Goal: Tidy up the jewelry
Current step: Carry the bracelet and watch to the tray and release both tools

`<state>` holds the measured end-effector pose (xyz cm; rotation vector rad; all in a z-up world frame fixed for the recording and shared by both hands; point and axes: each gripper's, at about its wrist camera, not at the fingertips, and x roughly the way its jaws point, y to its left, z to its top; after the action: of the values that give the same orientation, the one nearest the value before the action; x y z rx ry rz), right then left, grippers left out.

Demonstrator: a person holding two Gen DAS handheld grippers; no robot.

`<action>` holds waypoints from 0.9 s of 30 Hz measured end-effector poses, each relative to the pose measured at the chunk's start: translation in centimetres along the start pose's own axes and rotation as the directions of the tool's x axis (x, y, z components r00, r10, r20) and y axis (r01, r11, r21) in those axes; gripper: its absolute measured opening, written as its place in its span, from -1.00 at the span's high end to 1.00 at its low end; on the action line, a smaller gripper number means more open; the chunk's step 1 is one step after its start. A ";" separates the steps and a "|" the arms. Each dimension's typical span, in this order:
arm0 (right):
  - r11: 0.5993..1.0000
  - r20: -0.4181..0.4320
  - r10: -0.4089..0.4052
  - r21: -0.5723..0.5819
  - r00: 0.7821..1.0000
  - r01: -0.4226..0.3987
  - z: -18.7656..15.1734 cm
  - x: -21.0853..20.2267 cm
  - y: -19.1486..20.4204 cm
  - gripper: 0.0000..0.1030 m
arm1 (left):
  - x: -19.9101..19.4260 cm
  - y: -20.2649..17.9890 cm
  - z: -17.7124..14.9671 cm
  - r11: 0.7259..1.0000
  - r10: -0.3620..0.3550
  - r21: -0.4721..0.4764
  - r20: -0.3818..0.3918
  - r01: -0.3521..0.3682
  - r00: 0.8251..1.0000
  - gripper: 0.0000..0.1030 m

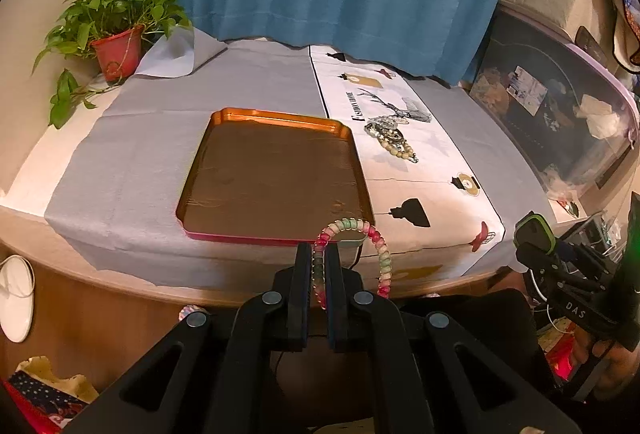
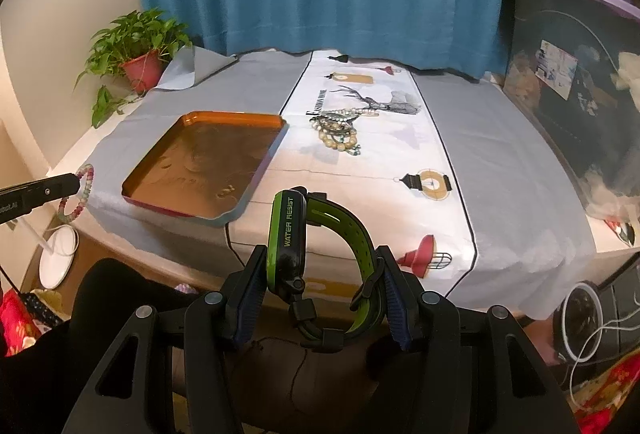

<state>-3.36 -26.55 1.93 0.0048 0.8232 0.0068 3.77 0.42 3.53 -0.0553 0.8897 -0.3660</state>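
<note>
Both grippers are loaded and held off the near edge of the table (image 2: 500, 137). The left gripper (image 1: 319, 262) has its jaws pinched tight on a pink and green bead bracelet (image 1: 362, 230), which arches up and droops off to the right of the fingers. The right gripper (image 2: 320, 274) has its jaws clamped across a black and green watch (image 2: 286, 238), face on one pad, strap loop against the other.

The orange tray (image 1: 276, 173) lies bare on the grey cloth (image 1: 140, 153), and that looks like the landing spot. A heap of pearl and bead jewelry (image 2: 338, 131) sits just beside the tray's right rim, on the printed runner (image 2: 360, 169).

My read: one hand at a time works best here. Carry the bracelet over the near rim, get low, then ease the jaws apart so the beads settle flat instead of bouncing. The watch can go into a separate corner, face up, well apart from the bracelet. The dangling loop could catch the rim, so it needs height first.
</note>
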 end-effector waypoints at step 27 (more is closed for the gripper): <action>0.988 -0.080 0.111 -0.098 0.991 -0.119 4.8 7.9 6.8 -0.05 | 5.3 4.0 2.1 0.997 0.058 -0.045 -0.056 -0.060 0.997 0.92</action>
<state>5.52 -19.74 -0.59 -0.0453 0.8956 0.1588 9.54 2.14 0.10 -0.0625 0.9516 -0.2926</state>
